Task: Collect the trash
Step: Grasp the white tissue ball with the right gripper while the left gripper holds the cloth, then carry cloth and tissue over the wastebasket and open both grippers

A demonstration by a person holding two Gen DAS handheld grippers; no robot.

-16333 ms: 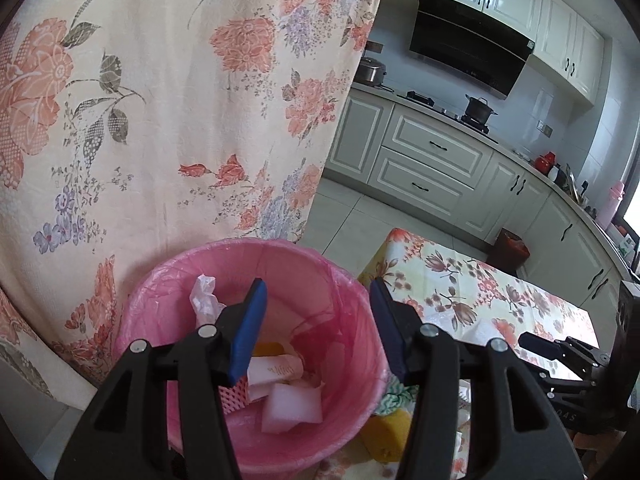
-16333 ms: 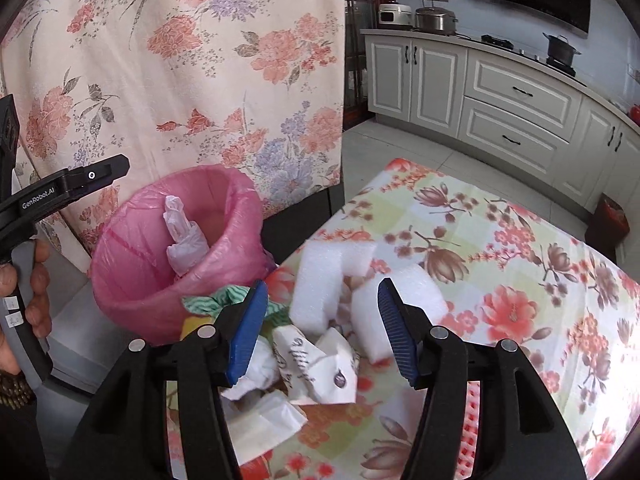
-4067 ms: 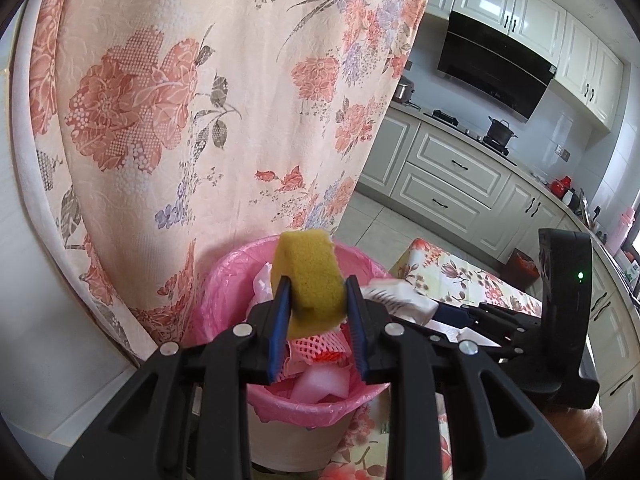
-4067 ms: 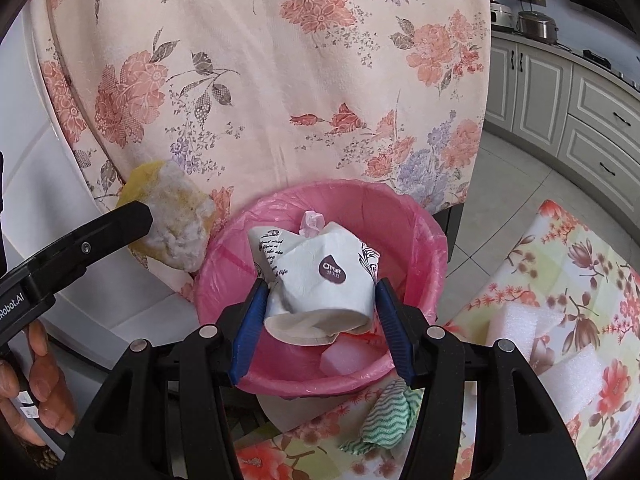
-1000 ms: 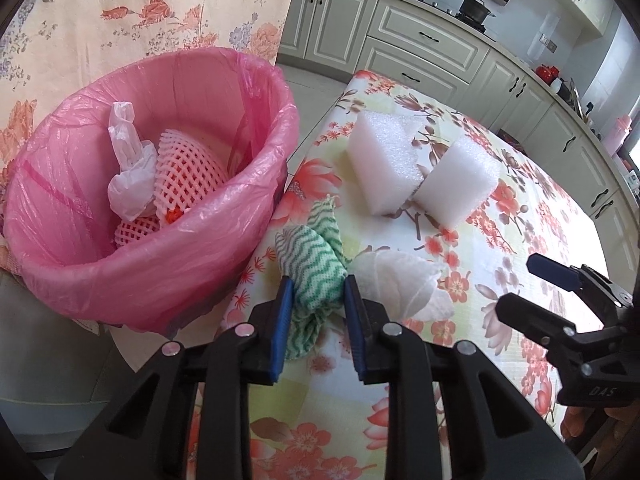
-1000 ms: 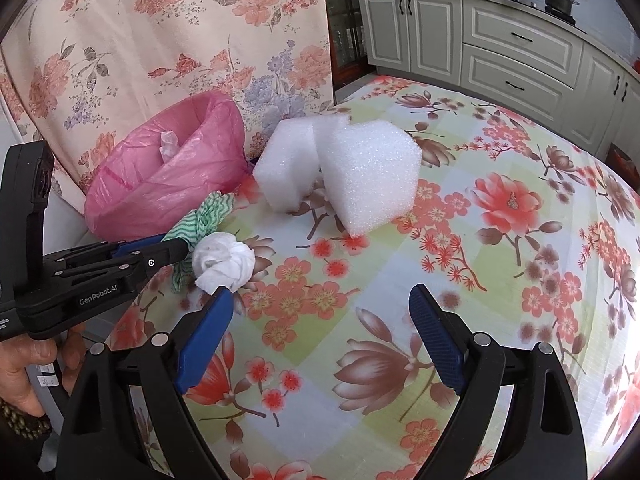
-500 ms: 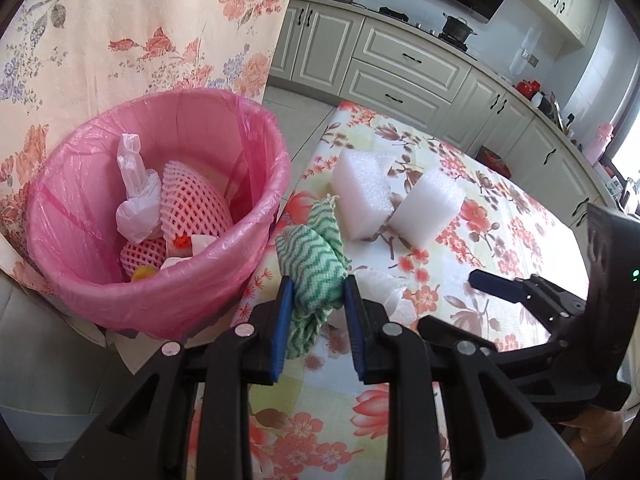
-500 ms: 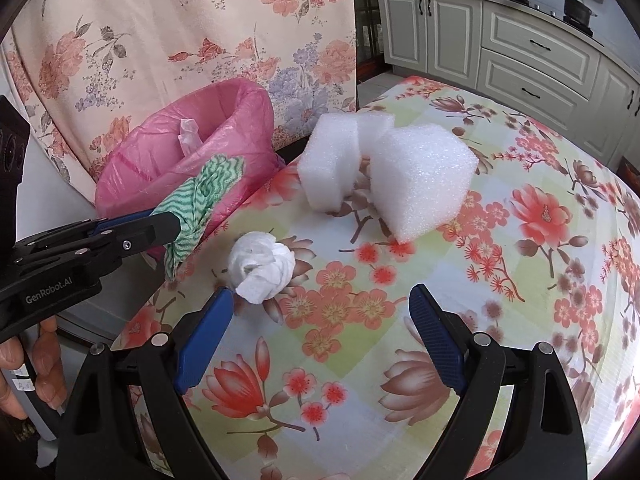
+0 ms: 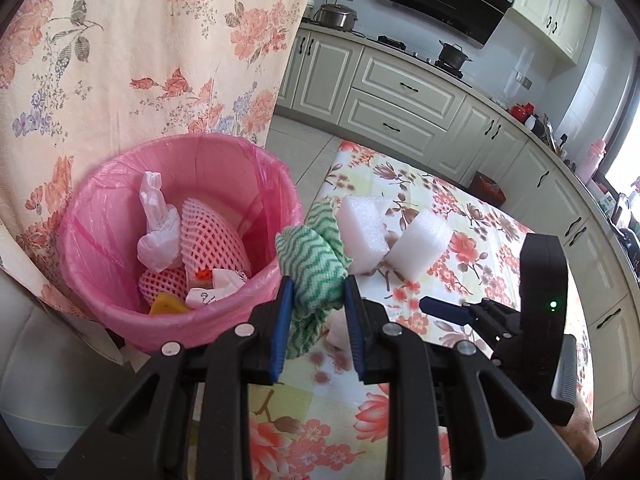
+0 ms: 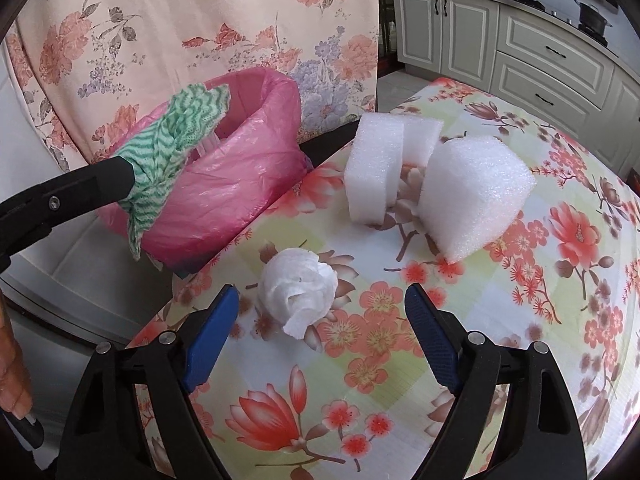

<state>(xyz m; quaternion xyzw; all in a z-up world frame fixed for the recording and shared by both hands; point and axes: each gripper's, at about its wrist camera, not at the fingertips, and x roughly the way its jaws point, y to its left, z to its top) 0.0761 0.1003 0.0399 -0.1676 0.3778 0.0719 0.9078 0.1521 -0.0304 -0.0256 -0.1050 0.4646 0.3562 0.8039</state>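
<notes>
My left gripper (image 9: 316,304) is shut on a green-and-white wavy cloth (image 9: 314,264) and holds it in the air beside the right rim of the pink-lined trash bin (image 9: 100,280). The right wrist view shows the same cloth (image 10: 172,152) in front of the bin (image 10: 224,184). My right gripper (image 10: 320,340) is open and empty, its jaws wide on either side of a crumpled white tissue (image 10: 298,284) on the table. Two white foam blocks (image 10: 472,208) lie beyond the tissue.
The bin holds pink foam netting (image 9: 210,236), a white plastic bag (image 9: 158,224) and other scraps. A floral curtain (image 9: 140,48) hangs behind the bin. The floral tablecloth (image 10: 520,360) stretches right. Kitchen cabinets (image 9: 400,100) stand at the back.
My left gripper has lifted the green cloth off the table and carried it toward the bin rim. My right gripper has moved closer to the white tissue, still open.
</notes>
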